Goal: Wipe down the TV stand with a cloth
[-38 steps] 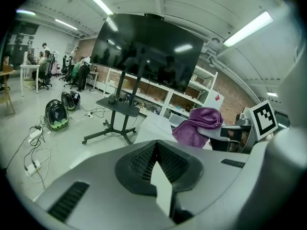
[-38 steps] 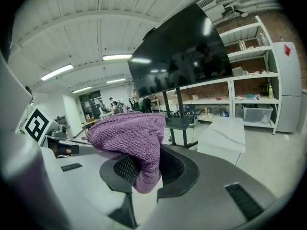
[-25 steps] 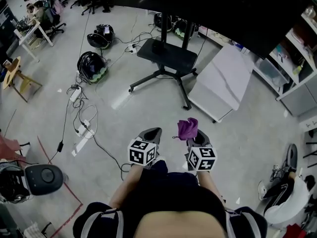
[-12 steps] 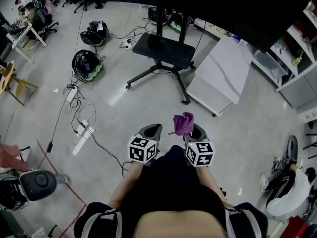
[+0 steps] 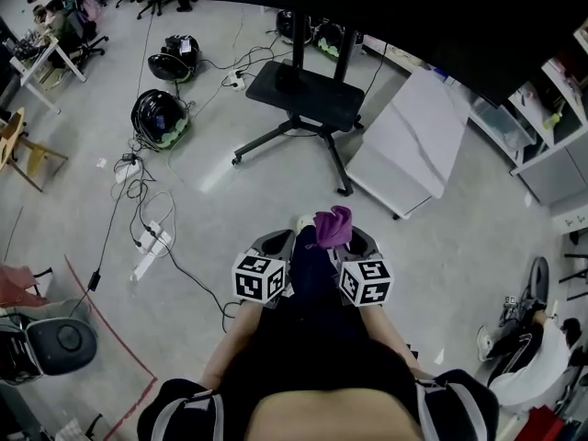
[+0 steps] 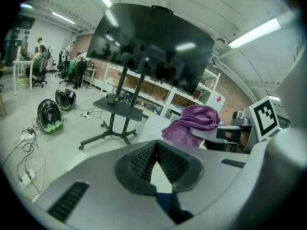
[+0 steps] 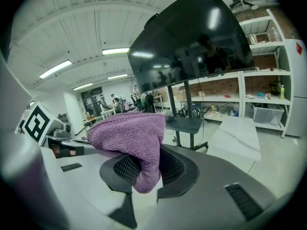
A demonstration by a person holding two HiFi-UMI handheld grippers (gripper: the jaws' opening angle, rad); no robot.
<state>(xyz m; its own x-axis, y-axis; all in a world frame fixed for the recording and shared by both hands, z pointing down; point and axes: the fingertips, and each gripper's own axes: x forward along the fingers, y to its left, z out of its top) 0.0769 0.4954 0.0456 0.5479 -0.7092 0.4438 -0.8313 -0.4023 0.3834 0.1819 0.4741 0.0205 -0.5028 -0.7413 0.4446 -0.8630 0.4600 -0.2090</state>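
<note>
**Got the cloth, TV stand's not in reach yet**

Head view: my right hand-held gripper (image 5: 354, 243) carries the purple cloth (image 5: 333, 226). The TV stand (image 5: 304, 89) is well apart across the floor, so I'd walk up first, then spread the cloth flat.

Left gripper view: left hand-held gripper (image 6: 156, 145) pinched together, empty.

Right gripper view: jaws clamped on the cloth, a bunched, nubbly fold.

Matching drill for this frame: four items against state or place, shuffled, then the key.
Items
1. left gripper
2. right gripper
3. TV stand
4. flat slab

States
A. white, lying right of the stand in the head view
B. shut, nothing between the jaws
C. black, ahead of both grippers, untouched
D. shut on the purple cloth

Pairs: 1-B, 2-D, 3-C, 4-A
</note>
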